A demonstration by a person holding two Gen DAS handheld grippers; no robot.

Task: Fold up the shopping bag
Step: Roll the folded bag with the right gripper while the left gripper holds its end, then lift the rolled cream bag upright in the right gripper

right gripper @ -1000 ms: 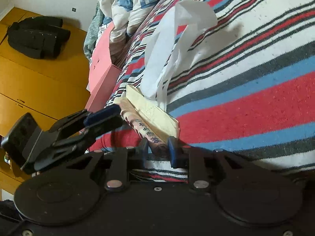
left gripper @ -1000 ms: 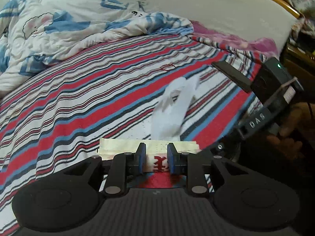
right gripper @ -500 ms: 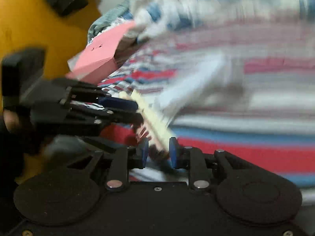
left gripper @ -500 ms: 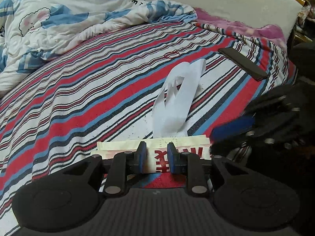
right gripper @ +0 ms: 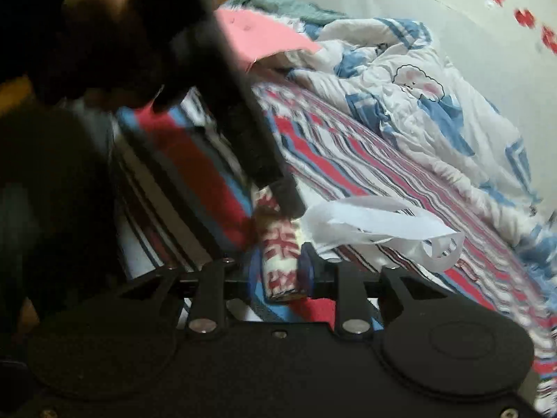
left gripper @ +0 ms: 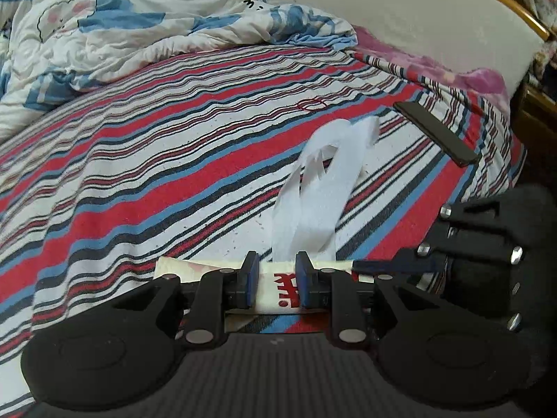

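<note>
The shopping bag (left gripper: 181, 268) is folded into a narrow cream strip with red characters and lies on the striped sheet (left gripper: 174, 146). Its white handles (left gripper: 313, 202) stick up and away from the strip. My left gripper (left gripper: 276, 277) is shut on the middle of the strip. One blue finger (left gripper: 393, 264) of the right gripper reaches in over the strip's right end. In the right wrist view the strip's end (right gripper: 278, 244) sits between the pads of my right gripper (right gripper: 280, 273), which still touch its sides while the jaws are opening. The handles (right gripper: 376, 223) trail to the right, and the left gripper (right gripper: 285, 202) is a dark blur beyond.
A dark flat phone (left gripper: 435, 132) lies on the sheet at the right, beyond the handles. A blue-and-white quilt (left gripper: 139, 28) is bunched at the back left, under the white headboard (left gripper: 400, 17). A pink box (right gripper: 264, 35) stands off the bed's far side.
The right gripper has rolled over and swung in low against the strip's right end. The handles have tipped further away. The left gripper has sunk slightly, still clamped on the strip.
</note>
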